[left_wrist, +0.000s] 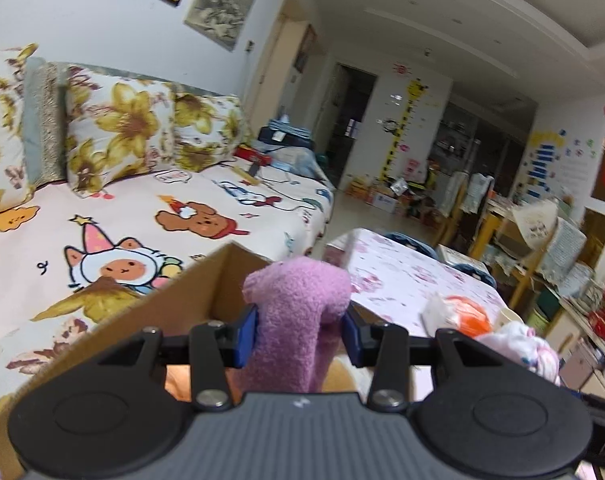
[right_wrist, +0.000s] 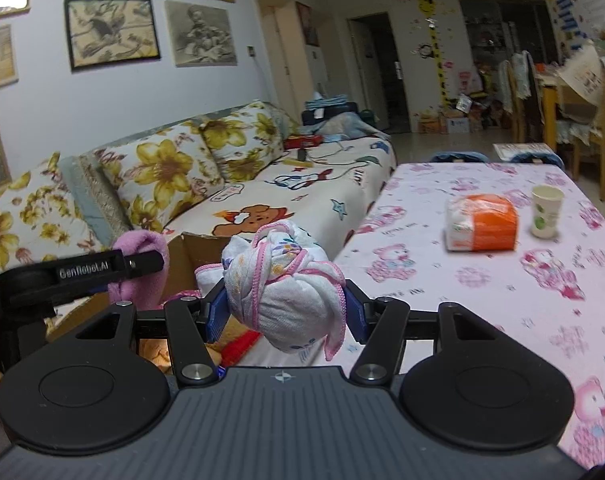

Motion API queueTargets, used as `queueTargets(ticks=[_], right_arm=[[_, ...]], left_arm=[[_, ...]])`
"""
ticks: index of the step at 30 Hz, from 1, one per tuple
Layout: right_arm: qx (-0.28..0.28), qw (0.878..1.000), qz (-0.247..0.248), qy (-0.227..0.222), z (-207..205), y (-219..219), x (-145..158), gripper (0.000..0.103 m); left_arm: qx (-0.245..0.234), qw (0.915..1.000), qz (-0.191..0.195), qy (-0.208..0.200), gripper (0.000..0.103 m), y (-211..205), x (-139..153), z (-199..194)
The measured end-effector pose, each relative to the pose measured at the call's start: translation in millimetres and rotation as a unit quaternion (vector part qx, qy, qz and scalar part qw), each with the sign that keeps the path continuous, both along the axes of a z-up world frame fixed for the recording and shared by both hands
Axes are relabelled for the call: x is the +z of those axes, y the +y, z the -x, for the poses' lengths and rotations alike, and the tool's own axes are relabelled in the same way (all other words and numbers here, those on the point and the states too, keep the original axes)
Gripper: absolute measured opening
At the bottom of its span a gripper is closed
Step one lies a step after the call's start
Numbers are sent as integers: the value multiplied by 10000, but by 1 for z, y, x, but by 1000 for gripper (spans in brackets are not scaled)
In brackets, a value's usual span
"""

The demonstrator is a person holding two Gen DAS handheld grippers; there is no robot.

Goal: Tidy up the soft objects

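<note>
My left gripper (left_wrist: 298,334) is shut on a purple fleece sock (left_wrist: 298,312), which stands up between the blue pads above the open cardboard box (left_wrist: 206,284). The sock (right_wrist: 140,248) also shows in the right wrist view, beside the left gripper's black arm. My right gripper (right_wrist: 284,312) is shut on a white knotted cloth bundle with pink trim (right_wrist: 280,276), held over the gap between the box (right_wrist: 190,256) and the table (right_wrist: 482,280). In the left wrist view the bundle (left_wrist: 522,344) sits at the right edge.
A sofa (left_wrist: 142,216) with a cartoon cover and floral cushions runs behind the box. On the pink-patterned table lie an orange-and-white tissue pack (right_wrist: 482,222) and a paper cup (right_wrist: 545,211). Something red and something yellowish (right_wrist: 238,346) lie inside the box. Chairs and clutter fill the far room.
</note>
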State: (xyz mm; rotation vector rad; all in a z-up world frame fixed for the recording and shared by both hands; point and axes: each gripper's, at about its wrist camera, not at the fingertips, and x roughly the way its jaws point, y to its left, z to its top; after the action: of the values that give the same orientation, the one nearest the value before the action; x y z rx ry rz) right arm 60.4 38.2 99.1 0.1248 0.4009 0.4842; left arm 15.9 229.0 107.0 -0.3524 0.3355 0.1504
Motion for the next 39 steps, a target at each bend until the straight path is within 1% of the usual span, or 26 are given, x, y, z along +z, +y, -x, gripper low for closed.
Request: queueTargets(ticks=[4, 8, 13, 14, 15, 16, 17, 18, 19, 20, 21, 22, 24, 25, 29, 33, 36, 39], right_arm=[[187, 9997, 149, -50, -9, 12, -4, 72], [335, 9992, 229, -53, -15, 19, -6, 73], [515, 9983, 250, 65, -18, 25, -10, 73], [589, 9978, 277, 103, -16, 25, -11, 74], [661, 9973, 295, 131, -14, 26, -12, 78], [717, 9968, 323, 150, -11, 26, -13, 79], [782, 9962, 357, 159, -8, 26, -14, 87], [852, 9956, 364, 156, -6, 27, -14, 97], [905, 9952, 351, 143, -3, 27, -12, 100], [958, 9948, 332, 119, 1, 26, -9, 100], [1009, 9943, 329, 97, 5, 24, -6, 101], [1045, 9939, 346, 55, 7, 24, -4, 101], [1056, 9935, 416, -73, 16, 20, 2, 101], [1053, 9934, 427, -131, 21, 17, 4, 101], [872, 9954, 313, -225, 37, 1, 12, 101], [333, 9989, 242, -233, 48, -20, 15, 103], [-51, 9998, 180, -114, 57, -34, 17, 103], [-346, 9992, 162, -90, 63, -43, 17, 103]], left_arm=[[53, 9998, 153, 114, 43, 13, -7, -9], [21, 9996, 118, 244, 43, 13, -12, -15], [-56, 9996, 113, 241, 44, 13, -15, -19], [-72, 9996, 103, 250, 45, 13, -16, -20], [-79, 9996, 77, 260, 46, 13, -16, -20], [-78, 9996, 56, 269, 48, 12, -17, -21], [-84, 9996, 51, 274, 54, 12, -18, -21], [-71, 9996, 53, 275, 63, 13, -18, -21], [-46, 9996, 45, 257, 69, 12, -17, -20], [-32, 9998, 35, 218, 77, 12, -16, -18], [-34, 9998, 29, 179, 81, 12, -15, -16], [-33, 9999, 26, 160, 83, 12, -14, -15], [4, 9999, 23, 133, 92, 13, -12, -12], [16, 9999, 12, 121, 94, 12, -11, -11], [17, 9998, -169, 72, 102, 7, -6, -3], [30, 9987, -509, 38, 102, -5, 0, 4], [39, 9968, -800, 57, 102, -14, 3, 11], [23, 9958, -903, 112, 102, -22, 3, 18]])
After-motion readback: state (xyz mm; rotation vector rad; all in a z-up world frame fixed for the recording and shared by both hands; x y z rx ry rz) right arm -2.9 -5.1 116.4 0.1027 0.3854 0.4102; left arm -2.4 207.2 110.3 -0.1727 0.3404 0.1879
